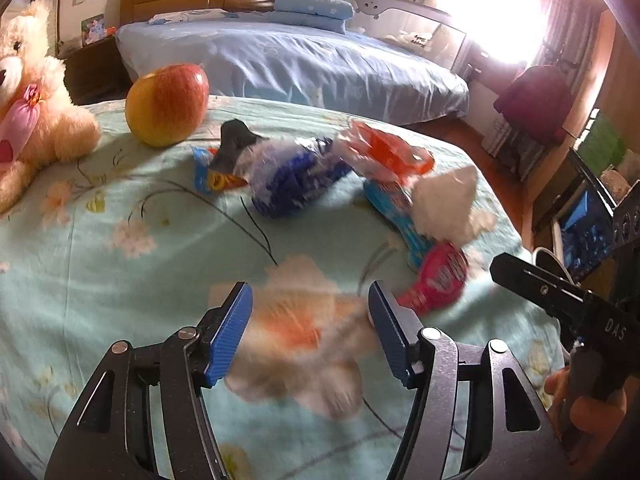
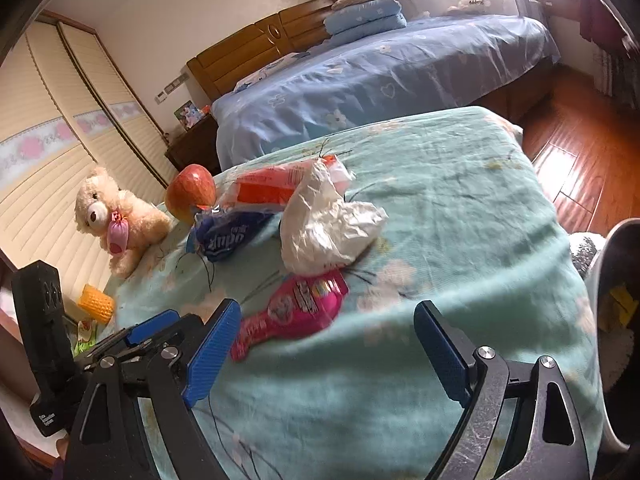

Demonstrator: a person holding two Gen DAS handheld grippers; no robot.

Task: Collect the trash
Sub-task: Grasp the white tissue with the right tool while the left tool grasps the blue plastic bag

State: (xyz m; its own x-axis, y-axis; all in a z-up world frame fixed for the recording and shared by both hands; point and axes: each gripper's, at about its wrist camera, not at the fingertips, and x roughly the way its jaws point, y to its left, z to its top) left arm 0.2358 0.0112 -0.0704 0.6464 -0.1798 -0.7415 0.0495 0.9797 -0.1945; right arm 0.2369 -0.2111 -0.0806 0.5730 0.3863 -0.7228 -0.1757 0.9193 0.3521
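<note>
Trash lies on a table under a teal floral cloth [image 1: 100,248]. There is a pink wrapper [image 1: 438,280] [image 2: 298,304], a crumpled white bag [image 1: 448,204] [image 2: 324,220], a blue wrapper [image 1: 288,180] [image 2: 224,236], an orange-red wrapper [image 1: 384,152] [image 2: 268,186] and a light-blue wrapper [image 1: 394,208]. My left gripper [image 1: 310,320] is open and empty above the cloth, left of the pink wrapper. My right gripper [image 2: 328,336] is open and empty, just short of the pink wrapper.
An apple [image 1: 166,104] [image 2: 191,192] and a teddy bear [image 1: 28,100] [image 2: 116,216] sit at the table's far left. A yellow toy [image 2: 96,304] lies beyond the left edge. A blue bed [image 1: 288,60] stands behind. Wooden floor [image 2: 576,160] lies to the right.
</note>
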